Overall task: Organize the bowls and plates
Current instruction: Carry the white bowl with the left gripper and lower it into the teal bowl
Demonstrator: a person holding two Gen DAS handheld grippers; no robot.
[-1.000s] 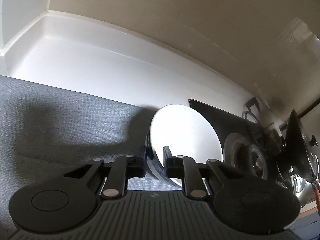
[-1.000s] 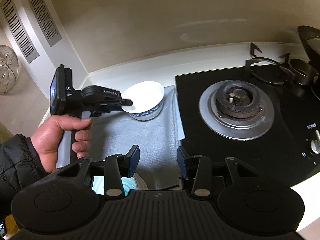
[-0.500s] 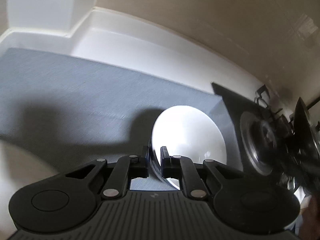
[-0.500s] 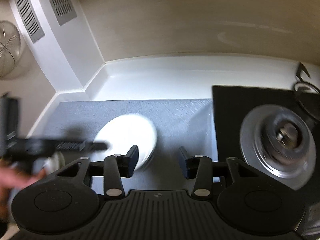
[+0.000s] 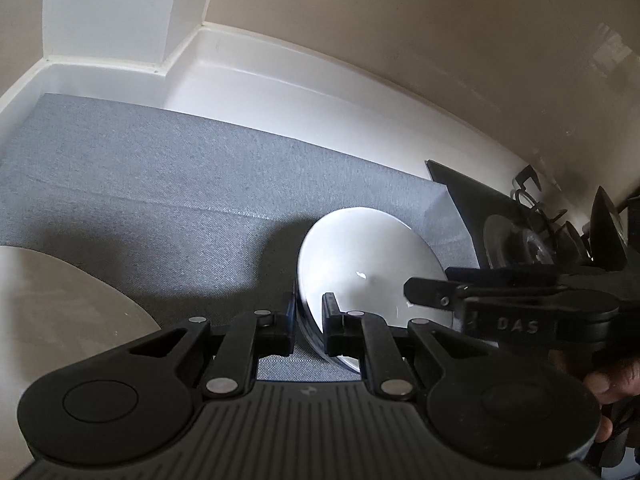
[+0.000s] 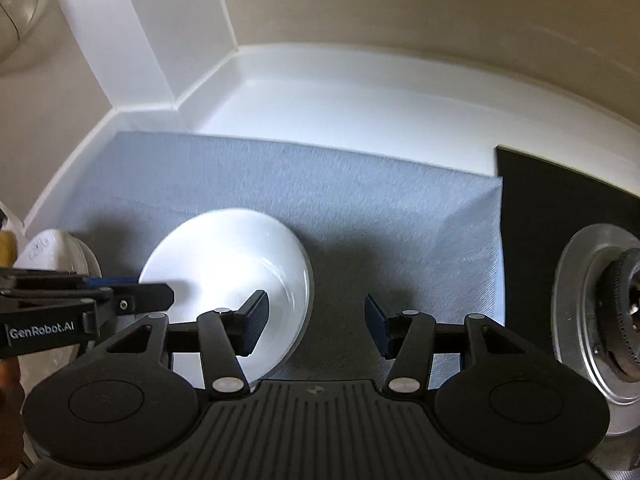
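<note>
Carrying the white bowl (image 5: pixel 360 264) clamped by its rim, the left gripper (image 5: pixel 310 320) probably needs a stacking spot next while the right gripper (image 6: pixel 316 324) hangs open, holding nothing.

I see open grey fabric mat (image 6: pixel 280 184) behind the white ceramic bowl (image 6: pixel 232 264); black glass hob (image 6: pixel 560 208) blocks right, white upturned dish (image 6: pixel 56 252) crowds left, beige wall (image 6: pixel 400 0) behind.

White letters saying "GenRobot.AI" are showing on the side of the left tongs (image 6: pixel 154 294) in the right wrist view, and the letters "DAS" are showing on the side of the right tongs (image 5: pixel 424 290) in the left wrist view.
</note>
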